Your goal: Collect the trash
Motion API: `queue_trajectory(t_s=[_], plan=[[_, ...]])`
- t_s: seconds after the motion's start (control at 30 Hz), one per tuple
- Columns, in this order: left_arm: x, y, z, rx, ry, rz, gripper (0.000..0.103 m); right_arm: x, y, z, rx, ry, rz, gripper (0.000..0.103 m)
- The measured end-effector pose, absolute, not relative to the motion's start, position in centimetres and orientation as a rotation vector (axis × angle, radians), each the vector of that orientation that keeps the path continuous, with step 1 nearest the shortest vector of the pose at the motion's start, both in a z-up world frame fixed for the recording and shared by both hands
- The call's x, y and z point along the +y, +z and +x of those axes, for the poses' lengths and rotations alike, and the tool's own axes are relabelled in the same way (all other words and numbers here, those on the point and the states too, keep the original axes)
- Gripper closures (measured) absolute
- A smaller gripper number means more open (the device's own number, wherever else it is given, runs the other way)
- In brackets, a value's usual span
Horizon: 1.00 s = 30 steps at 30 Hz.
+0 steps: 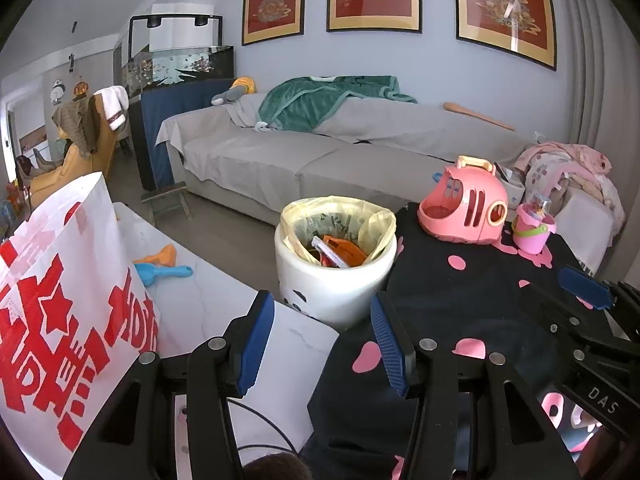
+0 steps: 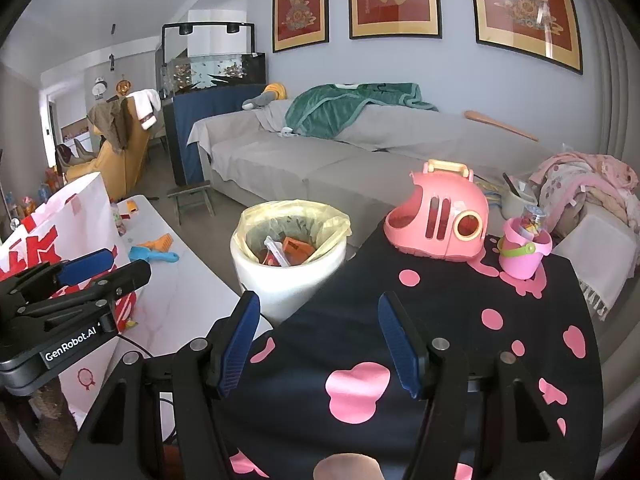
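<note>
A white trash bin [image 1: 336,280] with a yellow liner stands on the floor between a white marble table and a black cloth with pink spots; it also shows in the right wrist view [image 2: 288,276]. Orange and white wrappers [image 1: 338,252] lie inside it. My left gripper [image 1: 322,344] is open and empty, just short of the bin. My right gripper [image 2: 318,344] is open and empty over the black cloth [image 2: 440,320]. Each gripper appears in the other's view, the right one [image 1: 588,292] and the left one [image 2: 80,268].
A white bag with red print [image 1: 60,300] stands on the marble table [image 1: 192,300], with blue and orange toy shovels [image 1: 160,266] beside it. A pink toy house [image 1: 464,204] and pink bucket [image 1: 534,232] sit on the cloth. A grey sofa [image 1: 320,148] lies behind.
</note>
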<state>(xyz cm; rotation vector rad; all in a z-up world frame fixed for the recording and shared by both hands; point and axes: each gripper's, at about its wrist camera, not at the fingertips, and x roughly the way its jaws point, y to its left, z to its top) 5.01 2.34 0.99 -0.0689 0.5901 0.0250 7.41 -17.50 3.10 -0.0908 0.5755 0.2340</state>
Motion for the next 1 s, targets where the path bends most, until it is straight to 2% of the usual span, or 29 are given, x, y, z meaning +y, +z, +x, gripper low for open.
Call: queue_trajectory(t_s=[1.0], plan=[[2.37,0.83,5.27,0.597,0.017,-0.069,0.051,-17.72,3.05,7.51,0.578,0.231,-0.098,0.044]])
